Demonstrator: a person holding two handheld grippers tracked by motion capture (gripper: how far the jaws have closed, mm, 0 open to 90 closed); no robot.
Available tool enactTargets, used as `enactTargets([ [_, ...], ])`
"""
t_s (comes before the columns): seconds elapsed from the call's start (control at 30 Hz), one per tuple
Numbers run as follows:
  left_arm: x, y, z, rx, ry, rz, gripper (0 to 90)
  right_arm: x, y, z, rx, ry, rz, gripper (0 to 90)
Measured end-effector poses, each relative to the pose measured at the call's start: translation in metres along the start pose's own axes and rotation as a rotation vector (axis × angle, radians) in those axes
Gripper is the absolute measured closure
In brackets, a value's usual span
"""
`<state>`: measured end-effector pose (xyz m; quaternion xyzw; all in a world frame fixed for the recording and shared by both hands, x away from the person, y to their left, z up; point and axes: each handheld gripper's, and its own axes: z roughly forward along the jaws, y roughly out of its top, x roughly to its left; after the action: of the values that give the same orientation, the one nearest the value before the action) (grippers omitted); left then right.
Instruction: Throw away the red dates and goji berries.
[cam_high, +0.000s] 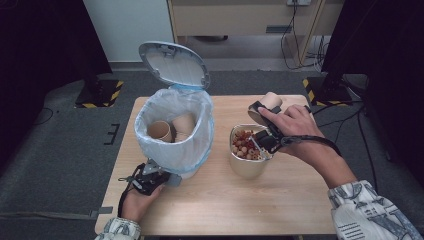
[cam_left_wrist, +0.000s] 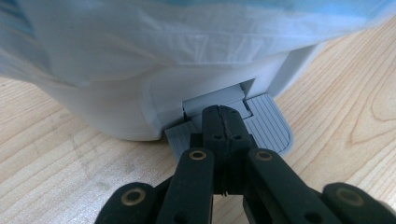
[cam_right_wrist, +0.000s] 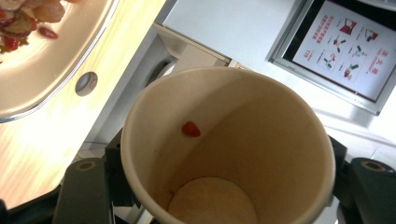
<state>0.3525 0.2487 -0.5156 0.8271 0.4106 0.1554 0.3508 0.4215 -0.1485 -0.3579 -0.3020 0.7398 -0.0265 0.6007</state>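
Two tools: L tool (cam_left_wrist: 223, 122) clenched on bin pedal (cam_left_wrist: 261, 126); R tool (cam_high: 263, 116) grasping paper cup (cam_right_wrist: 243, 154) beside bowl rim (cam_high: 235, 131).

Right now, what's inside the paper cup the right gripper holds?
The paper cup is nearly empty: one small red bit clings to its inner wall, above a bare base. The near rim hides part of the base.

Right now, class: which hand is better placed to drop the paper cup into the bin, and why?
The right. The right gripper already holds the paper cup, nearly emptied over the bowl, beside the bin. The left gripper, jaws shut, presses the pedal, and the lid stands open.
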Motion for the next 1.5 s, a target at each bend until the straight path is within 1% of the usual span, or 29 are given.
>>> enactTargets([
  [0.13, -0.001, 0.0, 0.0, 0.0, 0.002, 0.003, 90.0, -0.002, 0.0, -0.001, -0.013, -0.008, 0.062, 31.2],
  [0.2, 0.0, 0.0, 0.0, -0.001, 0.001, 0.003, 90.0, -0.004, 0.001, -0.001, -0.012, -0.007, 0.077, 31.3],
  [0.27, 0.0, 0.0, 0.0, -0.001, 0.002, 0.003, 90.0, -0.007, 0.002, 0.0, -0.033, -0.009, 0.113, 31.2],
  [0.37, 0.0, 0.0, 0.0, -0.003, 0.0, 0.001, 90.0, -0.01, 0.003, 0.002, -0.048, -0.016, 0.155, 31.1],
  [0.4, 0.0, 0.0, 0.0, -0.003, 0.0, 0.001, 90.0, -0.01, 0.003, 0.002, -0.048, -0.016, 0.155, 31.1],
  [0.43, 0.0, 0.0, 0.0, -0.002, -0.001, 0.0, 90.0, -0.01, 0.003, 0.003, -0.049, -0.017, 0.168, 31.2],
  [0.47, 0.0, 0.0, 0.0, -0.001, -0.001, 0.0, 90.0, -0.012, 0.002, 0.006, -0.065, -0.016, 0.204, 31.2],
  [0.57, 0.0, 0.0, 0.0, -0.002, -0.001, 0.001, 90.0, -0.015, 0.002, 0.008, -0.075, -0.017, 0.251, 31.1],
  [0.6, 0.0, 0.0, 0.0, -0.002, -0.001, 0.0, 90.0, -0.015, 0.002, 0.008, -0.075, -0.017, 0.251, 31.1],
  [0.8, 0.0, 0.0, 0.0, -0.003, -0.002, -0.001, 90.0, -0.024, -0.002, 0.01, -0.105, -0.026, 0.366, 31.0],
  [0.83, 0.0, 0.0, 0.0, -0.003, -0.001, 0.0, 90.0, -0.024, -0.002, 0.01, -0.105, -0.026, 0.366, 31.0],
  [0.87, 0.0, 0.0, 0.0, -0.003, -0.002, -0.001, 90.0, -0.026, -0.003, 0.011, -0.113, -0.03, 0.397, 30.9],
  [0.9, 0.0, 0.0, 0.0, -0.003, -0.002, -0.001, 90.0, -0.026, -0.003, 0.011, -0.113, -0.03, 0.397, 30.9],
  [0.93, 0.0, 0.0, 0.0, -0.002, -0.001, -0.001, 90.0, -0.027, -0.004, 0.011, -0.113, -0.031, 0.412, 31.0],
  [1.03, 0.0, 0.0, 0.0, -0.002, -0.002, -0.001, 90.0, -0.028, -0.004, 0.012, -0.124, -0.033, 0.425, 30.9],
  [1.13, 0.0, 0.0, 0.0, -0.002, -0.002, -0.001, 90.0, -0.03, -0.005, 0.013, -0.129, -0.032, 0.457, 30.8],
  [1.33, 0.0, 0.0, 0.0, -0.002, -0.002, 0.0, 90.0, -0.032, -0.004, 0.015, -0.145, -0.025, 0.5, 30.7],
  [1.4, 0.0, 0.0, 0.0, -0.003, -0.002, 0.0, 90.0, -0.033, -0.005, 0.016, -0.158, -0.021, 0.526, 30.7],
  [1.5, 0.0, 0.0, 0.0, -0.002, -0.003, -0.001, 90.0, -0.034, -0.006, 0.018, -0.16, -0.02, 0.55, 30.7],
])
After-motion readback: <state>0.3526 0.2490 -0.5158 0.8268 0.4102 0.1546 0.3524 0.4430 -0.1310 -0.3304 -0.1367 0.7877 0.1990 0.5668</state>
